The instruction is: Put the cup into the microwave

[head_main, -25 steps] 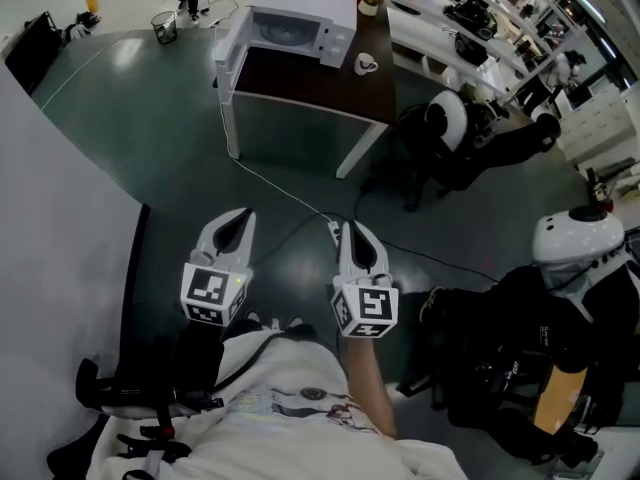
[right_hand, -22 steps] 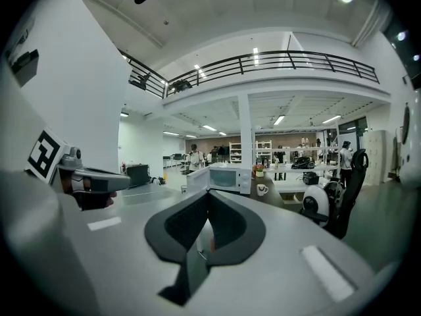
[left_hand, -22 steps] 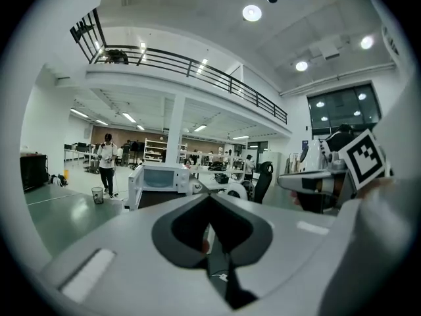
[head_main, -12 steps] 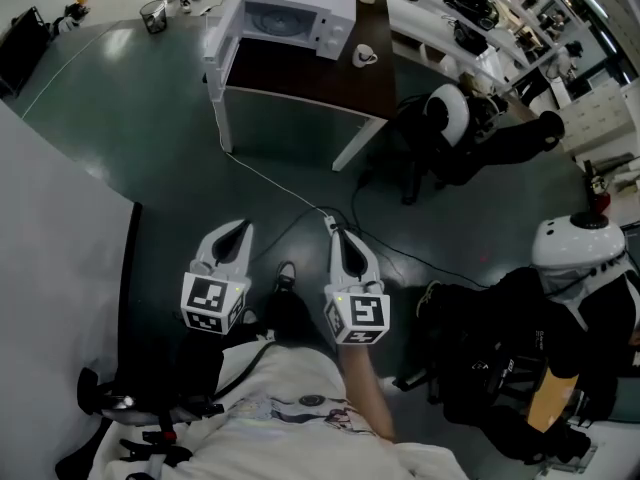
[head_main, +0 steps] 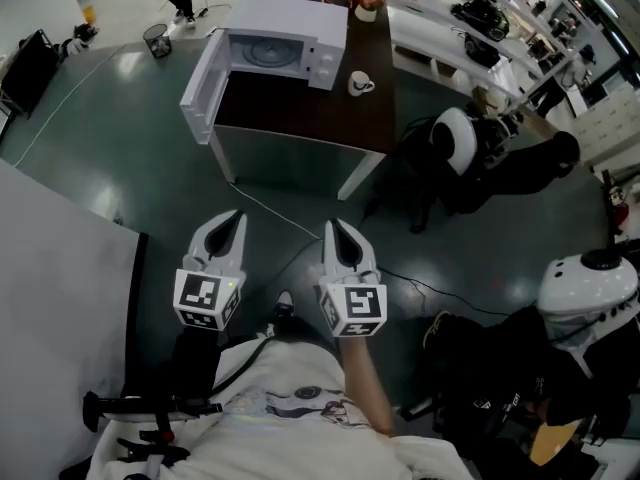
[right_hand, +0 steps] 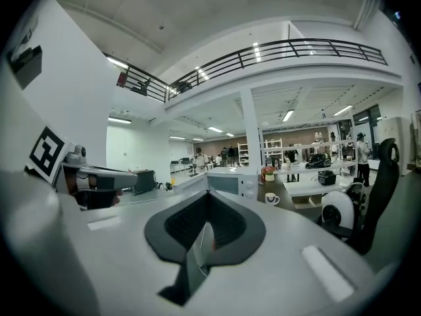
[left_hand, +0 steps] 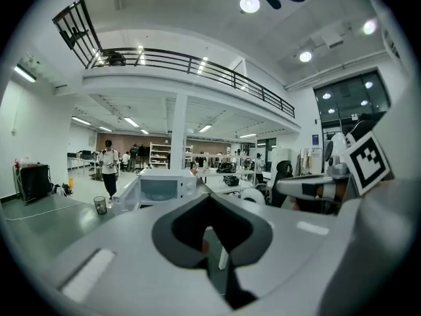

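Note:
A white microwave (head_main: 278, 40) stands on a dark brown table (head_main: 300, 108) far ahead, with its door (head_main: 200, 86) swung open to the left. To its right on the same table sits a white cup (head_main: 360, 83). My left gripper (head_main: 232, 220) and right gripper (head_main: 333, 230) are held side by side over the dark floor, well short of the table. Both are shut and hold nothing. The left gripper view shows the microwave (left_hand: 161, 188) beyond the shut left gripper (left_hand: 210, 239). Past the shut right gripper (right_hand: 202, 237), the right gripper view shows the cup (right_hand: 271, 199) and the microwave (right_hand: 227, 183).
A power cable (head_main: 290, 203) runs over the floor from the table towards me. A black chair with a round white back (head_main: 455, 138) stands right of the table. A grey partition (head_main: 50, 268) is at my left, a waste bin (head_main: 157, 38) far left, a flower pot (head_main: 368, 3) behind the cup.
Both grippers have moved together across the floor towards the table. The microwave and the cup now look nearer and sit lower in the head view. Both stay shut.

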A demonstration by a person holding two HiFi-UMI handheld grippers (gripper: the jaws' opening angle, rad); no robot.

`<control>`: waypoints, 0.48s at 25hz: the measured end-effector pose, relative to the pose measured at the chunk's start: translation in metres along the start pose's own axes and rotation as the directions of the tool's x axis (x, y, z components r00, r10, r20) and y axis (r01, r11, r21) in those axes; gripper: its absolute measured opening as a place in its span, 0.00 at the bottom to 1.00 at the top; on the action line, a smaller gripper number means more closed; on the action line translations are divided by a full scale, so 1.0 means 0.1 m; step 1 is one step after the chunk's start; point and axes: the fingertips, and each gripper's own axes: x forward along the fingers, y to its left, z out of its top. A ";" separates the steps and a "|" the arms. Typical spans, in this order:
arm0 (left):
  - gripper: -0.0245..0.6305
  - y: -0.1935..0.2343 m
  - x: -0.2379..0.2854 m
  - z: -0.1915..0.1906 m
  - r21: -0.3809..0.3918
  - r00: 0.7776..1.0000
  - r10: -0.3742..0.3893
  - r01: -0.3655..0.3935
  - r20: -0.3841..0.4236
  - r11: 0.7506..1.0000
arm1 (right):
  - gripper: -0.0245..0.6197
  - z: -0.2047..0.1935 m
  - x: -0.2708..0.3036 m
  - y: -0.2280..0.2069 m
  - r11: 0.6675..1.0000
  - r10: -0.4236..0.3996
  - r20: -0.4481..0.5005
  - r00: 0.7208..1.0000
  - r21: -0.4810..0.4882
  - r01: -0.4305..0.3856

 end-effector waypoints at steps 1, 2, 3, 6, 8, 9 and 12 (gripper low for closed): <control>0.04 -0.01 0.09 0.03 0.005 1.000 0.000 0.000 0.001 1.000 | 0.04 0.03 0.06 -0.07 1.000 0.004 0.004 1.000 0.003 -0.004; 0.04 -0.01 0.18 0.05 0.009 1.000 0.002 -0.002 -0.002 1.000 | 0.04 0.05 0.12 -0.14 1.000 0.008 0.006 1.000 0.006 -0.008; 0.04 -0.02 0.26 0.05 0.011 1.000 0.004 -0.004 -0.008 1.000 | 0.04 0.07 0.18 -0.20 1.000 0.009 0.005 1.000 0.010 -0.009; 0.04 -0.03 0.49 0.02 0.010 1.000 0.004 -0.004 -0.031 1.000 | 0.04 0.05 0.30 -0.37 1.000 0.010 -0.009 1.000 0.027 -0.009; 0.04 -0.03 0.63 0.01 0.012 0.999 -0.004 0.004 -0.042 1.000 | 0.04 0.03 0.37 -0.44 0.999 0.013 -0.018 1.000 0.036 -0.012; 0.04 -0.04 0.69 0.02 0.016 0.999 -0.008 0.009 -0.045 1.000 | 0.04 0.02 0.41 -0.47 0.999 0.013 -0.022 1.000 0.041 -0.012; 0.04 -0.01 0.87 0.08 0.022 0.999 -0.019 0.020 -0.045 1.000 | 0.04 0.03 0.55 -0.56 0.999 0.013 -0.028 1.000 0.052 -0.012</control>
